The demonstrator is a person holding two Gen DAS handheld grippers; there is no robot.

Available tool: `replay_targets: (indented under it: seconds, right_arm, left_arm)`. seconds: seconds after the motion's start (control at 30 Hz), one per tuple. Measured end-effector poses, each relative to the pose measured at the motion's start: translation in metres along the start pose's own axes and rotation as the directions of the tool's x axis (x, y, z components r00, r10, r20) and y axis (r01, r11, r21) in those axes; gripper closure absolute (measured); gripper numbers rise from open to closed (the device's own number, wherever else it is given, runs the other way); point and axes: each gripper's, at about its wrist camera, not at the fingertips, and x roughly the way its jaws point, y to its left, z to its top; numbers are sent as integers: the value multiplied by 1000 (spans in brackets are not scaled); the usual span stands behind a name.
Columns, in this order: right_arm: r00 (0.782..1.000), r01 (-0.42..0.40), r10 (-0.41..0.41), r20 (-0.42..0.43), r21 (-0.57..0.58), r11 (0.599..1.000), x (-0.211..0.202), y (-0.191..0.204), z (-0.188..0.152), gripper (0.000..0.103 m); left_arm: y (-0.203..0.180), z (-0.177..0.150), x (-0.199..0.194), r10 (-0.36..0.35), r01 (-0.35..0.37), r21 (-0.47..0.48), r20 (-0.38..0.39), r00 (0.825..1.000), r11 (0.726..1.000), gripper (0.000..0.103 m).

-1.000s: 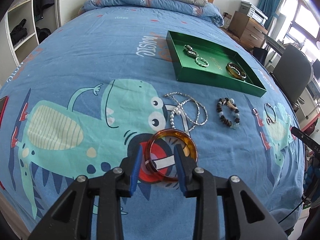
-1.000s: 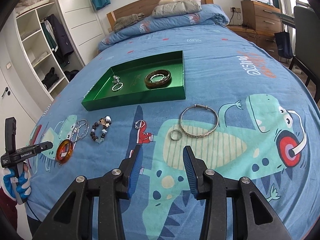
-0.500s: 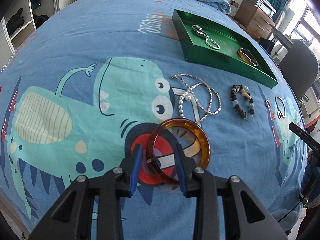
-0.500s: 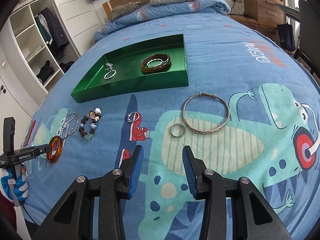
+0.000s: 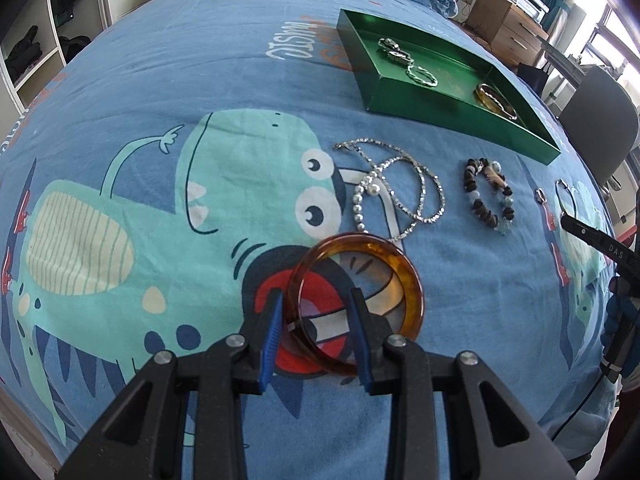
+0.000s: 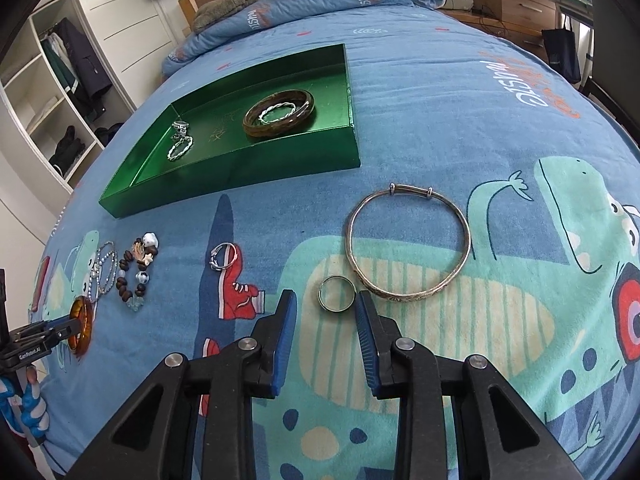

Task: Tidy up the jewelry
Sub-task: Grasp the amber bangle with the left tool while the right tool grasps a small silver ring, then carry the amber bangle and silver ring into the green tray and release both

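My left gripper (image 5: pixel 315 312) is shut on the near rim of an amber bangle (image 5: pixel 404 276) and holds it just above the bedspread; the bangle also shows in the right wrist view (image 6: pixel 82 322). My right gripper (image 6: pixel 326 308) is open, with a small silver ring (image 6: pixel 337 299) lying just beyond its tips. A large silver bangle (image 6: pixel 408 240) lies right of the ring. A green tray (image 6: pixel 224 168) holds a brown bangle (image 6: pixel 279 113) and silver pieces. The tray also shows in the left wrist view (image 5: pixel 452 106).
On the blue dinosaur bedspread lie silver chains (image 5: pixel 400 188), a beaded bracelet (image 5: pixel 488 196) and a small silver ring (image 6: pixel 224 256) on the red shoe print. A chair (image 5: pixel 600 120) and wooden drawers (image 5: pixel 508 20) stand by the bed's far side.
The left gripper has lifted the amber bangle and brought it closer to the chains. The right gripper has moved forward and down toward the small silver ring.
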Motion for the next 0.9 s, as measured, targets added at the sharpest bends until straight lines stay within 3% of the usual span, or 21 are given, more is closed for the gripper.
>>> replay_targets:
  seconds: [0.23, 0.6, 0.9]
  right_arm:
    - [1000, 19, -19, 1, 6, 1000, 6, 1, 4, 82]
    - [999, 6, -4, 42, -52, 999, -8, 14, -6, 83]
    - [993, -12, 23, 120, -92, 996, -53, 27, -10, 83]
  left_arm:
    - [-2, 1, 3, -6, 6, 10, -8, 1000, 1000, 93]
    - [-20, -5, -17, 24, -32, 99, 88, 996, 995, 94]
    - [-21, -6, -45, 15, -31, 88, 172, 985, 996, 94]
